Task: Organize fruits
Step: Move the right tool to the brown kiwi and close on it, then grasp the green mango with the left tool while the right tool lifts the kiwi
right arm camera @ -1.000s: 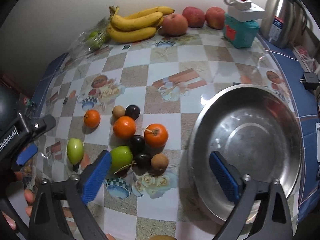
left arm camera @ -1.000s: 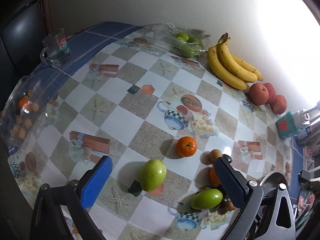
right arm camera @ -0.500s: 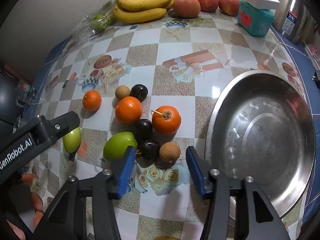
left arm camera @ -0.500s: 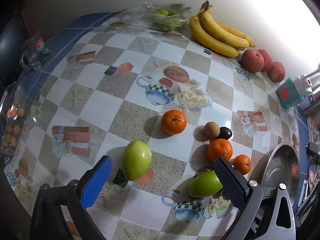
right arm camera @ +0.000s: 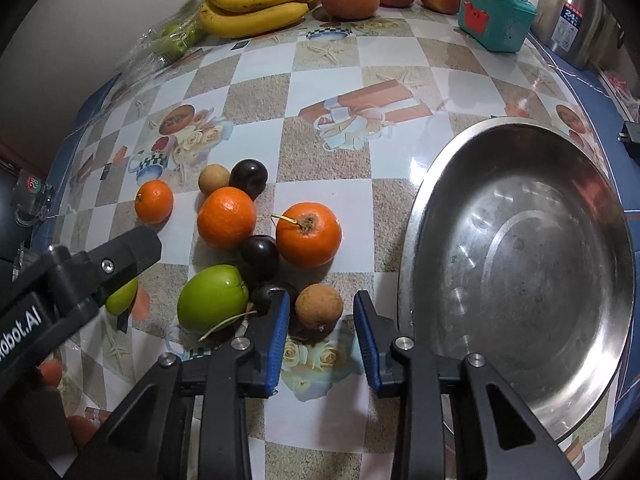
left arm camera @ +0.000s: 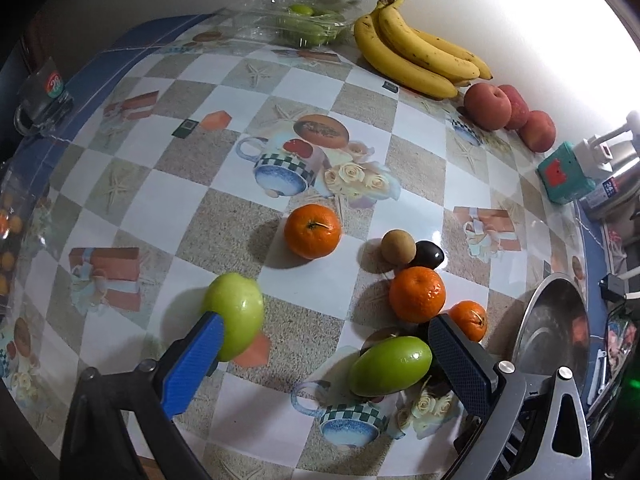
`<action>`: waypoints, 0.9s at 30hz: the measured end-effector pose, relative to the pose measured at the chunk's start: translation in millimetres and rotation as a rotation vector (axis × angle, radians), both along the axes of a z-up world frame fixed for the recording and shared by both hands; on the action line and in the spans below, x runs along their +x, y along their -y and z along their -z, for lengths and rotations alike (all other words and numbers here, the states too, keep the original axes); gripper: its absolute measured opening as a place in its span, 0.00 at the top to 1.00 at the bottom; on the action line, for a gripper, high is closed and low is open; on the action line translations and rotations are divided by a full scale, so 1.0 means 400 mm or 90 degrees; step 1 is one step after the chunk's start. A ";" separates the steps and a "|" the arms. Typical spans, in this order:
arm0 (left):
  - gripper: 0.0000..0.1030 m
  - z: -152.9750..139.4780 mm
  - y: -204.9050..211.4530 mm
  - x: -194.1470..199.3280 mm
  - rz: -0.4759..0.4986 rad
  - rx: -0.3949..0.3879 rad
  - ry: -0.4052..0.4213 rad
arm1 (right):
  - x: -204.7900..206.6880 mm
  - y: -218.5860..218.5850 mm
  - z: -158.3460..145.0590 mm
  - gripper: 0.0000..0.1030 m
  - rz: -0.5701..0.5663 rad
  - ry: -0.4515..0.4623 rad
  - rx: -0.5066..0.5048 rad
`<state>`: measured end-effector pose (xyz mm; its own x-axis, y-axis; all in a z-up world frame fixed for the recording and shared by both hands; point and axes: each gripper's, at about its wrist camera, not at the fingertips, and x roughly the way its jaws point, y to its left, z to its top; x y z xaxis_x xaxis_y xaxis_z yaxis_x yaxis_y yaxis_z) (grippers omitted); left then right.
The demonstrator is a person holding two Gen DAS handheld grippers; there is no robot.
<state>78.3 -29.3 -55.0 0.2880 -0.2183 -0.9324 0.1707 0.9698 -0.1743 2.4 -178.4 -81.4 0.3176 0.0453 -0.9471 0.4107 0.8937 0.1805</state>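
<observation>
The right gripper [right arm camera: 322, 330] was partly spread, its blue pads on either side of a small brown fruit [right arm camera: 319, 306] lying beside the steel bowl [right arm camera: 520, 272], neither pad clearly touching it. The left gripper [left arm camera: 324, 346] was spread wide, holding nothing, its left pad overlapping a green apple [left arm camera: 236, 314] on the table [left arm camera: 172, 208].

Shiny metal basin [right arm camera: 520, 240] on glossy plastic tablecloth [right arm camera: 320, 80]; smooth green apple [right arm camera: 212, 300]

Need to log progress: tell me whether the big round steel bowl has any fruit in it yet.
Empty. The big round steel bowl shows only bare metal inside; the oranges, plums and green fruits all lie on the checked tablecloth.
</observation>
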 end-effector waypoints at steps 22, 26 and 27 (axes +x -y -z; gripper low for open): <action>0.00 0.013 -0.006 0.004 -0.011 -0.013 -0.034 | -0.003 0.024 0.010 0.75 0.022 0.011 0.016; 0.00 0.012 -0.007 0.004 -0.012 -0.016 -0.035 | -0.005 0.027 0.011 0.75 0.028 0.014 0.028; 0.00 0.012 -0.008 0.004 -0.011 -0.017 -0.036 | -0.004 0.026 0.011 0.75 0.028 0.014 0.029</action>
